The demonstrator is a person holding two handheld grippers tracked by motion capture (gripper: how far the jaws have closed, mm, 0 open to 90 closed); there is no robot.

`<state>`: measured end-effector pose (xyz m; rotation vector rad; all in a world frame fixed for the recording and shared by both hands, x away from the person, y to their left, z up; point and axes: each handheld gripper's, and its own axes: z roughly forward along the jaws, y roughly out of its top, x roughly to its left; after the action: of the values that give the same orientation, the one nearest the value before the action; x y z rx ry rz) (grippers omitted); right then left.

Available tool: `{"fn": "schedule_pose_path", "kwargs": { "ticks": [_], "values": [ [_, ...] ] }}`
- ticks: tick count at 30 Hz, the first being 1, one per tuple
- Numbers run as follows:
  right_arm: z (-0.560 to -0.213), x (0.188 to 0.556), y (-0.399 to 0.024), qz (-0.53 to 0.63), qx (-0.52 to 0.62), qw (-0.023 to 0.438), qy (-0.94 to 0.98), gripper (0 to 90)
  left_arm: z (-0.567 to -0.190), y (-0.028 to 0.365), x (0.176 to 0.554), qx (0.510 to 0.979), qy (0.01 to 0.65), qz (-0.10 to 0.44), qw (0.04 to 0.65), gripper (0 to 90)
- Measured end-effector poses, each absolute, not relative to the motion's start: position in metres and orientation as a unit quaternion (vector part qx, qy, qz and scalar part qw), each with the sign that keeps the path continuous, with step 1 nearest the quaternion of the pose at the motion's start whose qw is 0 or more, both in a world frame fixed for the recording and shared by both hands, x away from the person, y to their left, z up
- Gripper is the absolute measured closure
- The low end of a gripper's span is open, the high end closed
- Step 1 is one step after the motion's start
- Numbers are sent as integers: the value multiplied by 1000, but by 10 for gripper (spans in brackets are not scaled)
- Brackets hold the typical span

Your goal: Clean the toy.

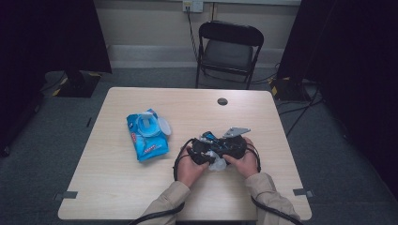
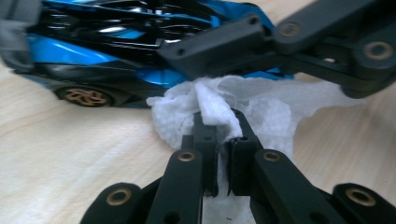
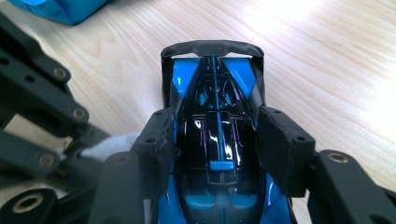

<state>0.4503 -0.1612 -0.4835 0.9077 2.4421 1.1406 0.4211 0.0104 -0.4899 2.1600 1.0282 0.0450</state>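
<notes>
On the tabletop (image 1: pixel 122 183), near the person's edge, a blue and black toy car (image 3: pixel 217 154) sat between the 2 hand-held grippers. The right hand-held gripper (image 3: pixel 217 140) held it across the body, its 2 padded jaws pressed against the car's flanks, with the rear wing pointing away from that gripper's camera. The left hand-held gripper (image 2: pixel 219 126) had its jaws pressed together on a fold of a white wipe (image 2: pixel 266 107), and the bunched cloth lay against the car's lower side, just behind a bronze-spoked wheel (image 2: pixel 86 96). In the left gripper view, the right gripper's jaw crossed above the wipe and rested on the car. In the high view, both hands met close together over the car, the wipe showing white beneath them. A blue wipes packet (image 1: pixel 146 135) lay apart to the left on the tabletop, its flap lifted.
</notes>
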Motion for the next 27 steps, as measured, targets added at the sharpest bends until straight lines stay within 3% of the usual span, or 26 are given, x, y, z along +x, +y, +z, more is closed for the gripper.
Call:
{"fn": "schedule_pose_path", "kwargs": {
  "ticks": [27],
  "values": [
    [-484, 451, -161, 399, 316, 148, 848, 475, -490, -7, 406, 853, 359, -17, 378, 849]
  ]
}}
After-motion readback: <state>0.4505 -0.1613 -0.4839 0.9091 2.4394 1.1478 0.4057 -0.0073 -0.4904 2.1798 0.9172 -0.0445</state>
